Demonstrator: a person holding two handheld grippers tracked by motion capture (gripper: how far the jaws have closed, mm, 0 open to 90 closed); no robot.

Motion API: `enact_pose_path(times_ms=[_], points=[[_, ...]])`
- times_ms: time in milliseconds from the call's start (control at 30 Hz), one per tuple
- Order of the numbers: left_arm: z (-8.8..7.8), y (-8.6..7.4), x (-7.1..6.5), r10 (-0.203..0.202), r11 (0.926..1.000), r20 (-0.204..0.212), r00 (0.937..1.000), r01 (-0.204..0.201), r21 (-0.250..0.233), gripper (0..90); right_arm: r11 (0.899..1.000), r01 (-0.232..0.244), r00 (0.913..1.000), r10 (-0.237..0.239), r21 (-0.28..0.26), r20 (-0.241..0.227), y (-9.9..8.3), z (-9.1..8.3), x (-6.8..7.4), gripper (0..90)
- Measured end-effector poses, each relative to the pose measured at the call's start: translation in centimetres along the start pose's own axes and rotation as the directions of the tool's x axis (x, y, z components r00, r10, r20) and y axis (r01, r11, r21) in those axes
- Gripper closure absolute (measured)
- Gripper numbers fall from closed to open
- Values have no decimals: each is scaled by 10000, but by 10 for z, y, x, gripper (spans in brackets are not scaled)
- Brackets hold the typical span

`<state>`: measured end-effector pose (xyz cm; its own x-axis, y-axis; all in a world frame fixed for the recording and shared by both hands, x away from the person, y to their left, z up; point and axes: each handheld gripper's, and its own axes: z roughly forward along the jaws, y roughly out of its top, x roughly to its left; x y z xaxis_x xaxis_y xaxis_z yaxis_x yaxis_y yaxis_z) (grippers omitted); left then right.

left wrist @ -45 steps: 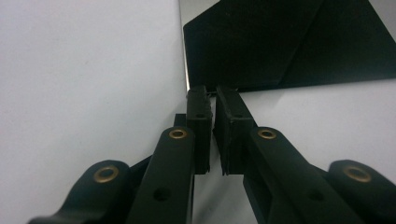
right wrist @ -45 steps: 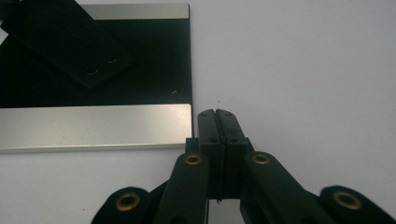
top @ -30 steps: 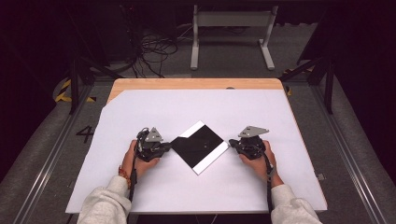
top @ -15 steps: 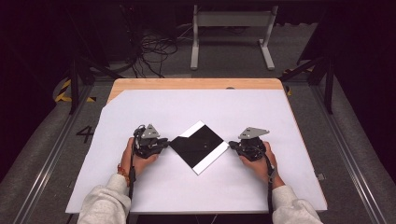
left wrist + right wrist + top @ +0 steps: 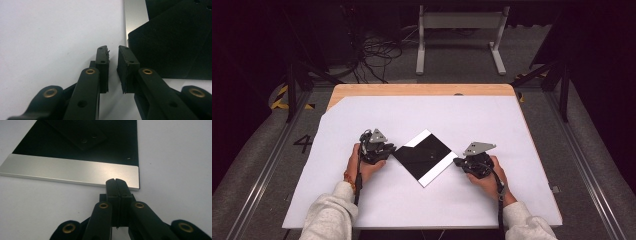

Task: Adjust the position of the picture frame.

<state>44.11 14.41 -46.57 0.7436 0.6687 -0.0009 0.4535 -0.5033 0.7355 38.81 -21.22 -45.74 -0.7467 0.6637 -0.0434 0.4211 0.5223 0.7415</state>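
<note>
Black-and-silver flat panel [image 5: 425, 156] lies between a left gripper [image 5: 388, 151] whose jaws have just been parting, empty, and a right gripper [image 5: 457, 161] pressed together at its silver edge; steady it there before pinching.

place: lab | cues: floor rails [image 5: 259, 175]; cable tangle [image 5: 374, 52]; dark surround

White sheet [image 5: 412, 120] over wooden table [image 5: 422, 90]; cables [image 5: 377, 55] and grey stand [image 5: 460, 20] beyond.
</note>
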Motion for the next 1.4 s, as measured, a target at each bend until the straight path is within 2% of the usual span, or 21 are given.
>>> enact_pose_path(times_ms=[200, 267, 367, 467, 500, 533, 567, 633, 667, 700, 733, 767, 867, 900, 933, 1000, 1067, 1100, 1167, 1233, 1400], points=[[0, -1, 2, 1, 10000, 390, 9992, -2, 33, 837, 9999, 26, 10000, -26, -98, 1, -1, 1, 1, 900], [-2, -1, 2, 15, 10000, 743, 9972, -21, 76, 875, 9999, 123, 9998, -122, -97, 139, -1, 1, 2, 900], [-3, -3, 1, 129, 9998, 1420, 9898, -149, 132, 880, 9999, 113, 9997, -110, -107, 224, -1, 1, 3, 900], [-5, -3, -1, 424, 9986, 1796, 9828, -472, 226, 897, 9999, 73, 9992, -70, -95, 381, -1, 1, 1, 900], [-6, -3, -4, 499, 9980, 2020, 9781, -570, 291, 897, 9999, -23, 9992, 27, -101, 411, -2, 0, -1, 900], [-6, -3, -4, 499, 9980, 2020, 9781, -570, 291, 897, 9999, -23, 9992, 27, -101, 411, -2, 0, -1, 900], [-7, -3, -6, 689, 9964, 2245, 9720, -781, 327, 897, 9999, -61, 9990, 65, -105, 447, -2, 0, -2, 900], [-7, -4, -11, 776, 9956, 2402, 9676, -880, 325, 897, 9999, -125, 9985, 130, -104, 539, -3, -2, -4, 900], [-8, -4, -14, 987, 9934, 2449, 9645, -1101, 332, 897, 9998, -175, 9983, 181, -114, 561, -4, -2, -5, 900], [-10, -5, -20, 1222, 9902, 2615, 9574, -1355, 334, 897, 9998, -188, 9981, 192, -82, 577, -4, -3, -7, 900], [-10, -5, -20, 1222, 9902, 2615, 9574, -1355, 334, 897, 9998, -188, 9981, 192, -82, 577, -4, -3, -7, 900], [-11, -6, -24, 1313, 9885, 2809, 9507, -1470, 355, 898, 9995, -286, 9977, 292, -97, 610, -6, -4, -10, 900], [-13, -6, -33, 1513, 9843, 2841, 9468, -1708, 453, 898, 9992, -377, 9976, 384, -118, 581, -6, -5, -12, 900], [-13, -5, -36, 1552, 9830, 2928, 9435, -1769, 488, 898, 9992, -396, 9971, 401, -97, 654, -6, -5, -12, 900], [-14, -6, -40, 1684, 9802, 3079, 9364, -1920, 477, 898, 9992, -389, 9964, 394, -74, 755, -6, -6, -12, 900], [-14, -6, -42, 1743, 9791, 3137, 9334, -1981, 455, 898, 9991, -420, 9957, 425, -84, 827, -7, -6, -13, 900], [-16, -7, -48, 1974, 9732, 3289, 9235, -2249, 475, 898, 9989, -465, 9953, 471, -98, 843, -7, -6, -14, 900], [-17, -7, -53, 2175, 9683, 3450, 9131, -2464, 417, 899, 9985, -537, 9946, 546, -120, 887, -7, -6, -16, 900], [-18, -8, -55, 2190, 9676, 3458, 9124, -2487, 435, 899, 9983, -563, 9943, 572, -123, 897, -7, -6, -16, 900], [-19, -8, -60, 2272, 9660, 3609, 9045, -2563, 341, 898, 9980, -627, 9941, 636, -121, 884, -7, -6, -17, 900], [-20, -11, -64, 2181, 9689, 3874, 8957, -2463, 241, 897, 9954, -945, 9929, 952, -133, 714, -6, -5, -21, 900]])
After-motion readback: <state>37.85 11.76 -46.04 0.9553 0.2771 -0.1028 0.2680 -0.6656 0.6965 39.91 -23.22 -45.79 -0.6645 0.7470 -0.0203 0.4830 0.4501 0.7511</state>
